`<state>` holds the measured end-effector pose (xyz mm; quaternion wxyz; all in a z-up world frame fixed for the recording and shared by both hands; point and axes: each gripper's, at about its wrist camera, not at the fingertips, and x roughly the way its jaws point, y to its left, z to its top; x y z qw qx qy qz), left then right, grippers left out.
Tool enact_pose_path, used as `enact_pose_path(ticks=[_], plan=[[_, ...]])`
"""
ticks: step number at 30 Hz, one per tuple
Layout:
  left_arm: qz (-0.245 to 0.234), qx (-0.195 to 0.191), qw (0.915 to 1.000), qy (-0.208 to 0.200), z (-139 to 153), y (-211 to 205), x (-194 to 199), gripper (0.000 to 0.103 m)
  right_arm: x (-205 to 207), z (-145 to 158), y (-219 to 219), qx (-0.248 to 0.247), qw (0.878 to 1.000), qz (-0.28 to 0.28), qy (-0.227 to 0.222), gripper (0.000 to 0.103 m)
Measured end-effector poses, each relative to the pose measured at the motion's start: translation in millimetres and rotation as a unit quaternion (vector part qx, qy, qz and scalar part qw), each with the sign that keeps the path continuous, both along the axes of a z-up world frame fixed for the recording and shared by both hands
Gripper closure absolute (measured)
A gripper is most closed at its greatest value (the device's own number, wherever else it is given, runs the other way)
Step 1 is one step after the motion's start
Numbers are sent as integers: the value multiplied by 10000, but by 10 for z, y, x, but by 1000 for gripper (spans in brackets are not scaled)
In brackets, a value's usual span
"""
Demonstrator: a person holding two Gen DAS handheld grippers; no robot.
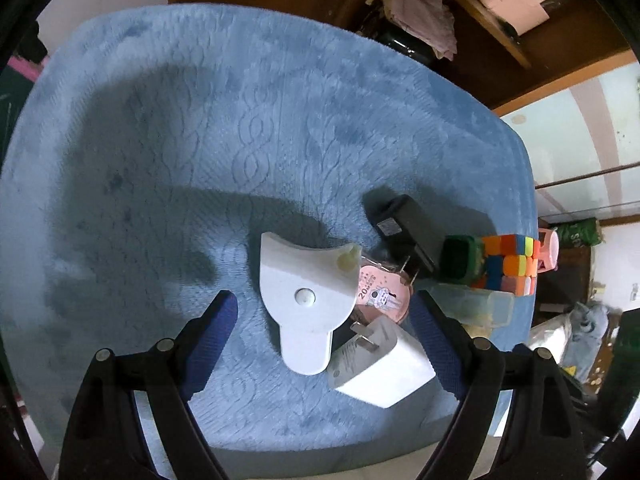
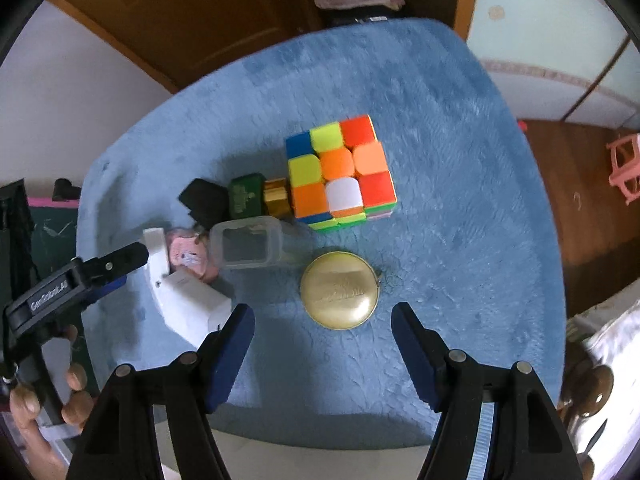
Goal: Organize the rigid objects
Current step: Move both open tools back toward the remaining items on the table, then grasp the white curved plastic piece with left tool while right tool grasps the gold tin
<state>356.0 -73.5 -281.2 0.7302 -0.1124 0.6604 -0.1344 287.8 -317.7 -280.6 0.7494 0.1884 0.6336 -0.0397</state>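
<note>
On the blue plush mat (image 1: 180, 140) lies a cluster of objects. My left gripper (image 1: 323, 300) is open, pointing steeply down, its fingers either side of a flat white fan-shaped piece (image 1: 304, 280) without touching it. A pink round disc (image 1: 384, 294) and a white plug charger (image 1: 380, 364) lie against that piece. My right gripper (image 2: 323, 312) is open just short of a round gold tin (image 2: 340, 288), pads clear of it. Beyond the tin stands a colour cube (image 2: 340, 168), with a clear plastic box (image 2: 248, 246), a green box (image 2: 246, 196) and a black adapter (image 2: 204, 200) to its left.
A hand (image 2: 76, 376) holds the left gripper's handle at the lower left of the right wrist view. The mat's front edge (image 2: 320, 436) is close below the fingers. A pink stool (image 2: 624, 168) stands on the wooden floor at right; brown cabinets with folded cloth (image 1: 420, 16) lie behind.
</note>
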Motion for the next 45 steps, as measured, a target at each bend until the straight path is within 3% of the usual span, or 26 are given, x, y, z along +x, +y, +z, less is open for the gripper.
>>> enact_pose_path(ticks=[10,14,19,22,27,34,45], plan=[[290,-246,9992,129,-163,125,39,15,74,-185,-46,266,9991,-176,267,31],[340,-227,9990,183,-213,140,24,34,118,-220,-29,240,9990,-190,323,31],[345,-109,9993,137,-206,147,-2,36,191,-307,-9,253,9984,-267,422,31],[428,-155,9987,221,-206,183,-1,43,209,-365,6,226,9982,-264,498,32],[591,-153,9976,331,-231,128,43,43,221,-449,12,163,9978,-248,595,40],[687,-78,9969,384,-257,26,98,43,289,-552,68,-38,9972,-239,714,41],[598,56,9977,320,-222,-49,56,44,449,-683,393,-868,9925,-31,862,48]])
